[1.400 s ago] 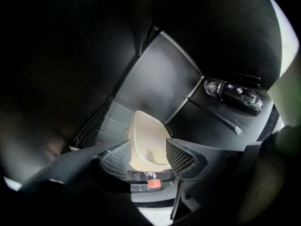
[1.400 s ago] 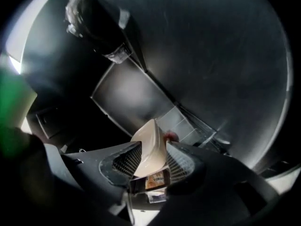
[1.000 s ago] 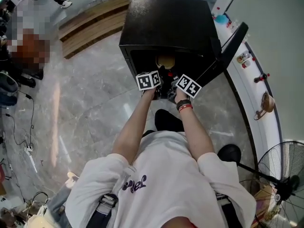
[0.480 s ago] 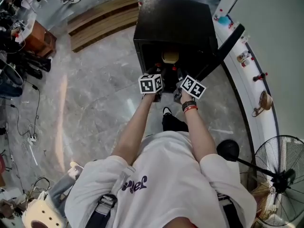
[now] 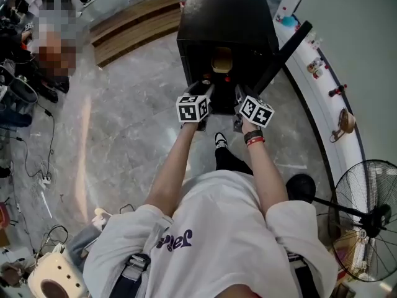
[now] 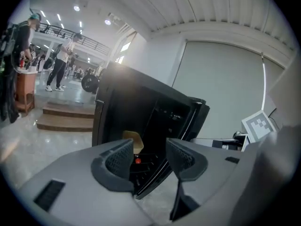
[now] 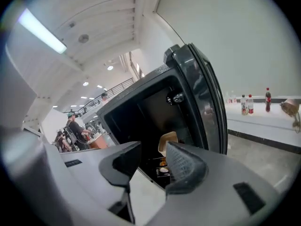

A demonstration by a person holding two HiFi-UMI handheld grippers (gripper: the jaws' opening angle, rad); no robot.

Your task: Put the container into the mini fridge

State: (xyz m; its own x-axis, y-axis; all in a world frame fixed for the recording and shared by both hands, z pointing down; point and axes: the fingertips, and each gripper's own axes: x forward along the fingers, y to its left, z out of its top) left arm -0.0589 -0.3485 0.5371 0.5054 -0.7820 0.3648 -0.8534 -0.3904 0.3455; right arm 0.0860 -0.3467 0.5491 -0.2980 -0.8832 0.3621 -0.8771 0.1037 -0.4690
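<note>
Right now the person stands over a black mini fridge [image 5: 226, 23] on the pale marble floor [image 5: 124, 123], with a gripper held out in each hand toward its open front. The fridge door [image 5: 282, 58] is swung wide to the person's right. The tan container [image 5: 221, 61] sits inside the dark compartment, toward the back, clear of both tools.

The left gripper [image 5: 203, 90] hangs just before the opening with its jaws spread and nothing between them. In its own view the gap of the left gripper [image 6: 149, 158] frames only the fridge interior, where the container [image 6: 134, 142] shows behind the left jaw and a small red object [image 6: 137, 161] lies just below it on the rack.

The right gripper [image 5: 239, 94] is beside the left one, also released. Its view shows the right gripper [image 7: 153, 166] with its two ribbed pads apart and empty, and the container [image 7: 168, 142] seen through the gap, inside the mini fridge [image 7: 141, 112]. A couple of small items lie beneath it, too small to make out.

Off to the person's right runs a white ledge [image 5: 322, 98] carrying small trinkets, and a standing fan [image 5: 366, 228] stands near it. Wooden steps [image 5: 130, 27] lie beyond the fridge.
</note>
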